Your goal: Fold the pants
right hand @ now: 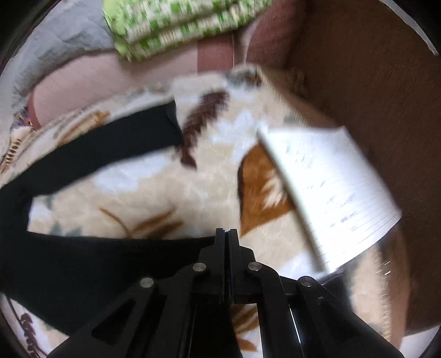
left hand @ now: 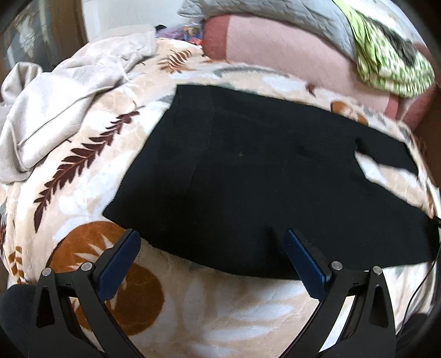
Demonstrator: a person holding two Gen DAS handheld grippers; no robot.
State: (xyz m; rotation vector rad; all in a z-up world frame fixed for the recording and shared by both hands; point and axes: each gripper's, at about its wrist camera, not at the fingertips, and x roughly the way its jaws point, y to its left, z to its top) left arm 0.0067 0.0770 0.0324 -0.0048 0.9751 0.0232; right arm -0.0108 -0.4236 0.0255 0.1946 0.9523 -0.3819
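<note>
Black pants (left hand: 248, 170) lie spread flat on a leaf-patterned blanket (left hand: 82, 170), waist end toward the left, legs running off to the right. My left gripper (left hand: 210, 239) is open, its blue-padded fingers (left hand: 121, 264) hovering over the near edge of the pants, holding nothing. In the right wrist view the two legs (right hand: 96, 264) lie apart in a V, the far leg (right hand: 110, 143) ending mid-blanket. My right gripper (right hand: 226, 234) is shut on the hem end of the near leg. The view is motion-blurred.
A beige garment (left hand: 69, 104) is crumpled at the left. A pink pillow (left hand: 289, 55), grey quilt (left hand: 275, 13) and green-patterned cloth (left hand: 391, 55) lie behind. A lined notebook (right hand: 330, 187) lies on the blanket (right hand: 165, 192) right of the legs, next to a brown wooden surface (right hand: 372, 96).
</note>
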